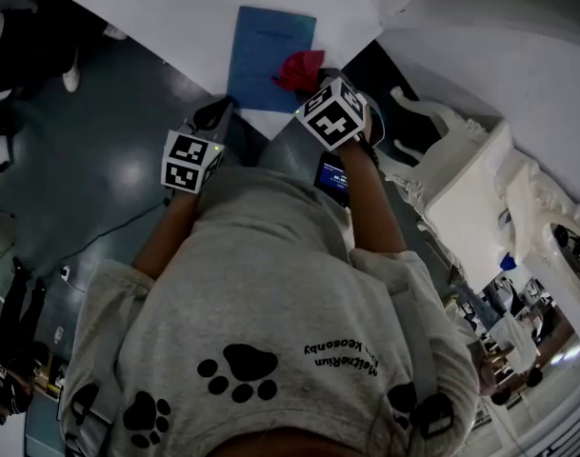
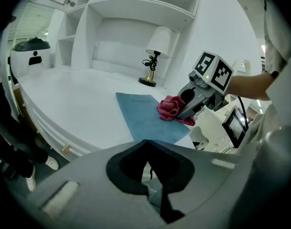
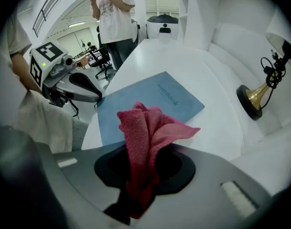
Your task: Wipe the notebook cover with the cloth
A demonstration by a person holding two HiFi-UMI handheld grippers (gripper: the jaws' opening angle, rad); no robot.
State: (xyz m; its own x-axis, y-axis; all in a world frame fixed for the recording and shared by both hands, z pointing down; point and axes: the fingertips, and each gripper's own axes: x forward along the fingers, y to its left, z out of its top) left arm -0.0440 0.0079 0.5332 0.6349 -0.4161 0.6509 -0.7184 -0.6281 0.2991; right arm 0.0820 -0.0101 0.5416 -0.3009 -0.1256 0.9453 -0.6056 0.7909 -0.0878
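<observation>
Off the near edge of the surface [image 1: 156, 8], over the dark floor [image 1: 90, 160], the left tool [image 2: 145, 141] hangs with its jaws pressed together and nothing between them. Its tip sits just beside the near left corner of the notebook [image 1: 261, 50]. The blue notebook lies flat at the near edge, close to the surface's near corner, cover up and mostly bare. On its right part rests the red cloth [image 3: 144, 128], bunched and standing up out of the right tool [image 3: 144, 149], whose jaws are clamped on the cloth's lower end. From the head view the cloth hides a stretch of the cover's right edge. A small lit screen [image 1: 331, 177] shows by the right forearm. Farther back on the surface, well apart from the notebook, a lamp [image 3: 260, 92] with a brass base stands before white shelves [image 2: 131, 13]. Right of the surface is an ornate white chair [image 1: 461, 188].
</observation>
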